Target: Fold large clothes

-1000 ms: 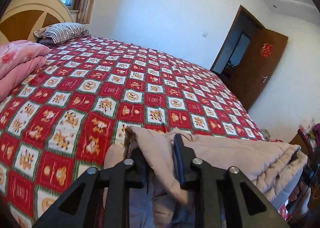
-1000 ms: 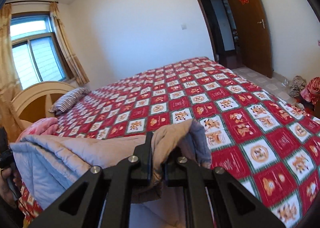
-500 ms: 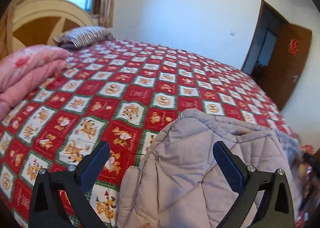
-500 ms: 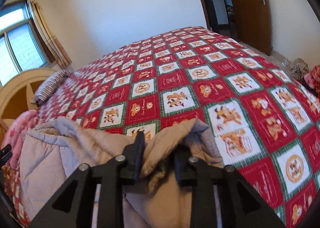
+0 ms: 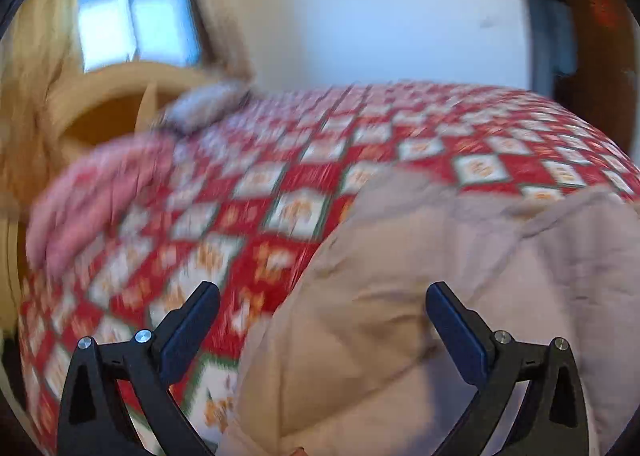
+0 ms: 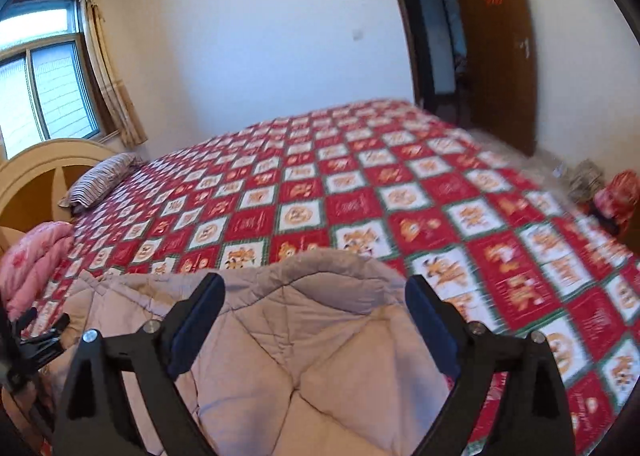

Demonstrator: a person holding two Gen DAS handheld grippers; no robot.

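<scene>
Right wrist view: both grippers' fingers [image 6: 200,312] spread apart over beige quilted padded garment [image 6: 304,356] on red-and-white patchwork bedspread [image 6: 400,192]; folded pink blanket [image 6: 36,260], striped pillow [image 6: 100,180] nearby.

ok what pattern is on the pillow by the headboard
The pillow has dark and white stripes, sharpest in the right wrist view.

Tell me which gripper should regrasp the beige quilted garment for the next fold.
Right, probably. The right gripper is open directly over the beige quilted garment's rounded edge, in a sharp view. The left gripper is open too, but sits over the garment's side, its view blurred.
</scene>
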